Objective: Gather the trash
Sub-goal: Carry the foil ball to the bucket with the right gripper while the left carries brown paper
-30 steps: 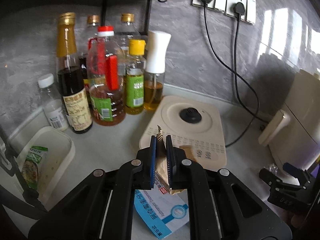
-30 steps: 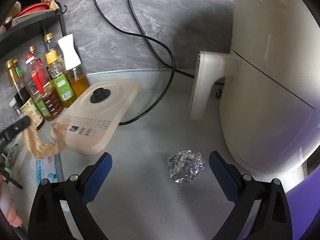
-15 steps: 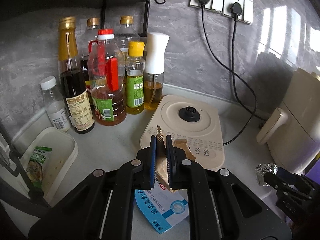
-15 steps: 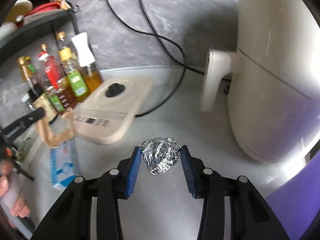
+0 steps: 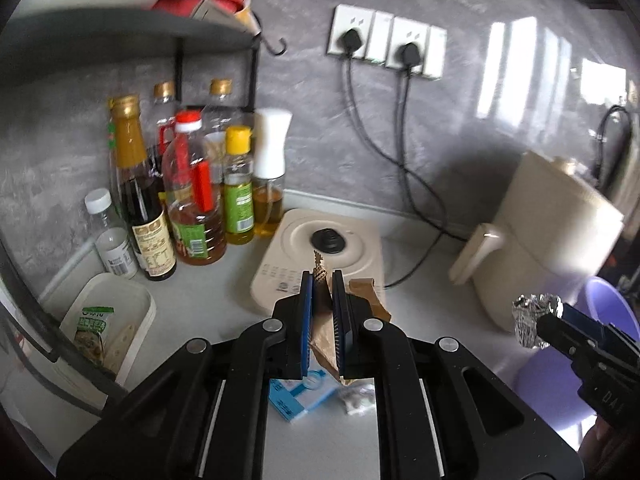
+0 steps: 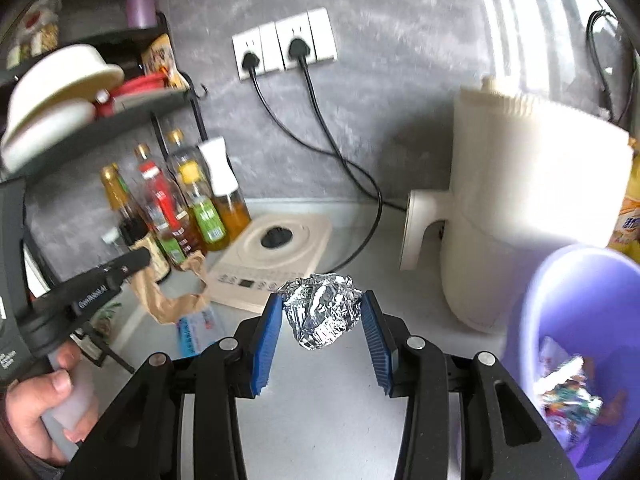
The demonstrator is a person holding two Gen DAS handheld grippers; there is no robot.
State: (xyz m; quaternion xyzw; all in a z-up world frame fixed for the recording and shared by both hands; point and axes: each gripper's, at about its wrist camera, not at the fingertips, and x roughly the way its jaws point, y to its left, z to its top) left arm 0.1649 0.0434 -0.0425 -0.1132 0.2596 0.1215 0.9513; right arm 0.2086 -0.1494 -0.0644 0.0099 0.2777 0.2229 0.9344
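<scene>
1. Foil, crumpled into a ball, sits clamped between the blue pads of the right gripper; the jaws have just been closing, and the pads now press it on both sides. The ball is clear of the bench.

2. Brown paper scrap is pinched in the left gripper, whose jaws stand nearly together on it. In the right wrist view the paper hangs in a limp loop below that gripper, at the left of the scene.

3. Governing relation: the purple bin stands at the right, beside the cream air fryer, with wrappers already inside. It lies right of the foil ball and lower, its mouth open upward.

4. The right gripper is plainly the nearer to the bin. In the left wrist view the bin is at the far right, with the right gripper and its foil between.

5. Judgement: the right hand should carry across to the right and release over the mouth first; the left must cross more of the bench.

6. Foil has no marked long axis. The paper loop hangs long and may catch the rim.

7. Outstanding: a blue-and-white packet and a small white scrap lie on the bench near the left gripper.
</scene>
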